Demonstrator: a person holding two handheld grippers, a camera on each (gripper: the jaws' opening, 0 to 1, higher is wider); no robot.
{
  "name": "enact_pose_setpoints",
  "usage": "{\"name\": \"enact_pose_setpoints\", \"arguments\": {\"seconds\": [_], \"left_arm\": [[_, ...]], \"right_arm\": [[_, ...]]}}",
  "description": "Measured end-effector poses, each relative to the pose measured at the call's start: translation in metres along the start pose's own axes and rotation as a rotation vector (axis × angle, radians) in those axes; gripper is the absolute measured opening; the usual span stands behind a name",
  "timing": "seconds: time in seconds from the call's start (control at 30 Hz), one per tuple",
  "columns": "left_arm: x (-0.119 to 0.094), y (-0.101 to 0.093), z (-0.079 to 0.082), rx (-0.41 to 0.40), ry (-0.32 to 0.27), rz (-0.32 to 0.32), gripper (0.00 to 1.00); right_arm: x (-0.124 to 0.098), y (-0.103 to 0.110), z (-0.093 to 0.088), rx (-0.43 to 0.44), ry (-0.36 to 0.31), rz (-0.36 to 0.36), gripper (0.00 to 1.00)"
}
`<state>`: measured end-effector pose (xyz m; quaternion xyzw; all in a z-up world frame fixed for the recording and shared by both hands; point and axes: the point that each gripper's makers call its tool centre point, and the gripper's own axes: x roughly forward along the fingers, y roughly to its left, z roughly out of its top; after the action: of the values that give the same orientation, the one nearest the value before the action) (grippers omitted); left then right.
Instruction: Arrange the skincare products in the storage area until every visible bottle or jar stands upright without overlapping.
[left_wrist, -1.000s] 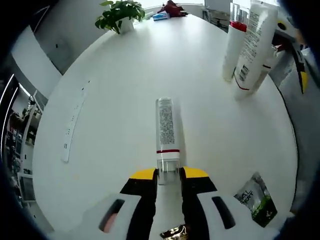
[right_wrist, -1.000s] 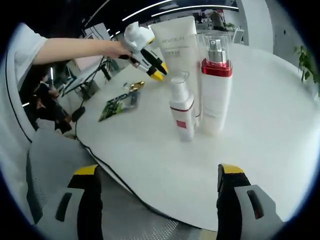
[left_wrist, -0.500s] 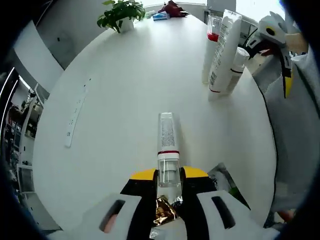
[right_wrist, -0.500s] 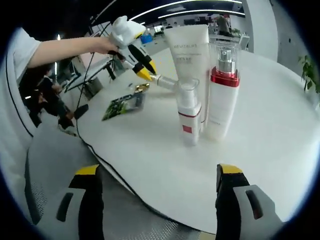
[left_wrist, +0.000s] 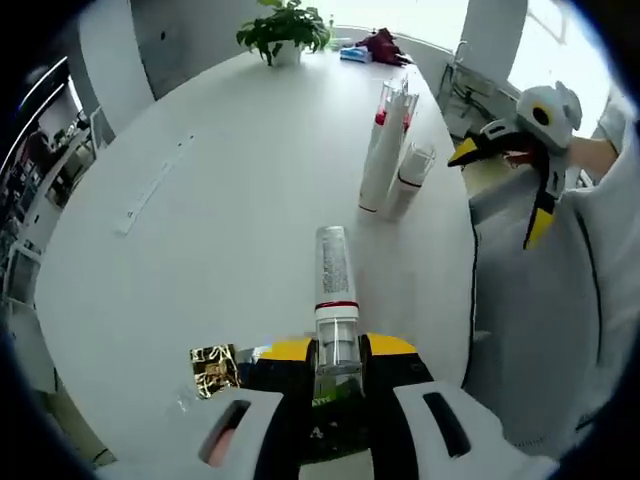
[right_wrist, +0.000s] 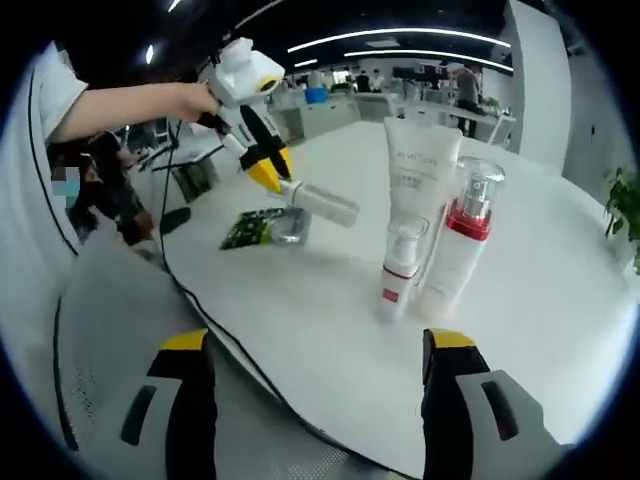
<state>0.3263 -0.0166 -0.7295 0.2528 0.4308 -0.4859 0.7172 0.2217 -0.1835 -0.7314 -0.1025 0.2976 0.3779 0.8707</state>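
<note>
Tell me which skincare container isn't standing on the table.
The slim clear-capped bottle with a red band, held level in the left tool. The white squeeze tube, red-collared pump bottle and small white bottle stand upright together.

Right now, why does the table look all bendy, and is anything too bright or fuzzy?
Left gripper view: the fisheye lens bows the white table into a curve, and the window behind the plant glares white. Right gripper view: ceiling lights streak into arcs, the far office is dim, and the standing bottles look sharp.

Clear-capped tube (left_wrist: 334, 300) horiz. in air; 3 bottles (right_wrist: 432, 240) upright.
</note>
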Motion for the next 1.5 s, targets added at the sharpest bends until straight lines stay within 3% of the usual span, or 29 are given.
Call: {"name": "enact_pose_setpoints", "arguments": {"seconds": [0.1, 0.3, 0.47, 0.7, 0.87, 1.23, 1.33, 1.5], "left_arm": [[-0.01, -0.017, -0.003, -0.051, -0.011, -0.011, 0.23], [-0.028, -0.054, -0.003, -0.151, -0.029, -0.036, 0.23], [-0.045, -0.083, -0.001, -0.226, -0.048, -0.071, 0.23], [-0.059, -0.105, -0.002, -0.273, -0.048, -0.094, 0.23], [-0.064, -0.117, 0.001, -0.314, -0.059, -0.115, 0.23], [-0.065, -0.133, 0.005, -0.342, -0.062, -0.159, 0.23], [-0.064, -0.133, 0.006, -0.347, -0.063, -0.155, 0.23], [-0.066, -0.131, 0.012, -0.336, -0.093, -0.165, 0.23]], "right_arm": [[-0.005, 0.001, 0.011, -0.065, -0.044, -0.028, 0.77], [-0.001, 0.013, 0.025, -0.161, -0.061, -0.029, 0.74], [0.011, 0.029, 0.042, -0.355, -0.082, -0.047, 0.7], [0.028, 0.052, 0.065, -0.634, -0.103, -0.081, 0.64], [0.033, 0.07, 0.079, -0.775, -0.143, -0.092, 0.54], [0.028, 0.082, 0.081, -1.03, -0.137, -0.109, 0.24], [0.026, 0.085, 0.082, -1.118, -0.134, -0.116, 0.22], [0.021, 0.086, 0.084, -1.082, -0.137, -0.106, 0.2]]}}
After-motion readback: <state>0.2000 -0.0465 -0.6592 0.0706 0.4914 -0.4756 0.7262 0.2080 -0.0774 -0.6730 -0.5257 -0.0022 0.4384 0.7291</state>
